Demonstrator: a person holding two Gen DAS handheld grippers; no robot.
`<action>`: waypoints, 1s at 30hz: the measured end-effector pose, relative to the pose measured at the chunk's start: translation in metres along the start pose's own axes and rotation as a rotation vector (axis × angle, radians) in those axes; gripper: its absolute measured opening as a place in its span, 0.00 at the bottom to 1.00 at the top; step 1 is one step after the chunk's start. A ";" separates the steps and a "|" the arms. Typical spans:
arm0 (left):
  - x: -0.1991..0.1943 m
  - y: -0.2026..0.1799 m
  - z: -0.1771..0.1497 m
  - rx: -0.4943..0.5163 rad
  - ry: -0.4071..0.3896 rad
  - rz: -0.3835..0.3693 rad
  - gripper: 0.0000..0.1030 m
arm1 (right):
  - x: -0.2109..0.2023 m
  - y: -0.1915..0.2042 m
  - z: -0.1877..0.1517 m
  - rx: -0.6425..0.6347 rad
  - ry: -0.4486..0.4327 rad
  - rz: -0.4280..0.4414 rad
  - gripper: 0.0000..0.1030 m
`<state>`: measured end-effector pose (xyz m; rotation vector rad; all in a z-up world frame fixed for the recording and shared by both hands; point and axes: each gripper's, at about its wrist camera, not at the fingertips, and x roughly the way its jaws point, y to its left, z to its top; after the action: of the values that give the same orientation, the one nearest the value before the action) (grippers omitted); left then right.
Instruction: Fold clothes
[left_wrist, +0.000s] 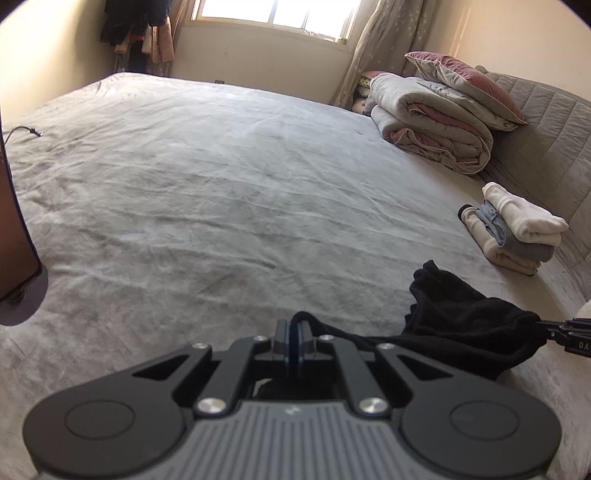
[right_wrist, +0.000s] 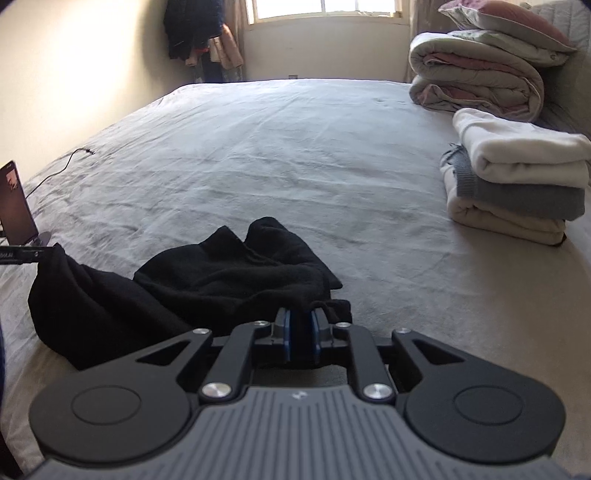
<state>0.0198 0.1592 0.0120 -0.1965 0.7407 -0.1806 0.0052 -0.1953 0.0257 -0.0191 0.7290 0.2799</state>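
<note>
Clearly both grippers have hold of the same black garment (right_wrist: 207, 288). The left gripper (left_wrist: 293, 341) has its blue pads pressed together on a thin bit of dark hem, and the right gripper (right_wrist: 299, 338) pinches a bunched edge between pads that stand slightly apart around the cloth. Each tool shows in the other's view: the right one at the right edge of the left camera, the left one at the left edge of the right camera.

The garment lies near the bed's (left_wrist: 221, 184) near edge, strung between the two tools, part lifted and part slumped on the sheet in loose lumps. Its long axis runs left to right between the grips, across the bed, with a rumpled lobe pointing toward the window end. Which end is collar or hem I cannot tell.

Judging by this, the step in hand is spreading or carrying the piece by two held points. It would fit either laying it out flat or bringing one part over another. Whichever it is, the grips need even tension so the cloth does not sag.

A folded stack (right_wrist: 517, 177) sits by the bed's right edge, and a rolled duvet (right_wrist: 476, 70) beyond it.
</note>
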 end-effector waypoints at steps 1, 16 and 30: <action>-0.001 0.002 0.000 -0.008 0.004 -0.004 0.08 | 0.000 0.002 0.000 -0.007 -0.001 0.004 0.19; -0.014 0.044 -0.018 -0.192 0.110 -0.133 0.34 | 0.001 0.083 0.000 -0.131 -0.018 0.243 0.44; 0.004 0.010 -0.029 -0.170 0.108 -0.360 0.07 | 0.024 0.143 -0.024 -0.234 0.024 0.418 0.44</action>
<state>0.0034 0.1648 -0.0140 -0.4856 0.8246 -0.4735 -0.0302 -0.0540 0.0033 -0.0926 0.7166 0.7650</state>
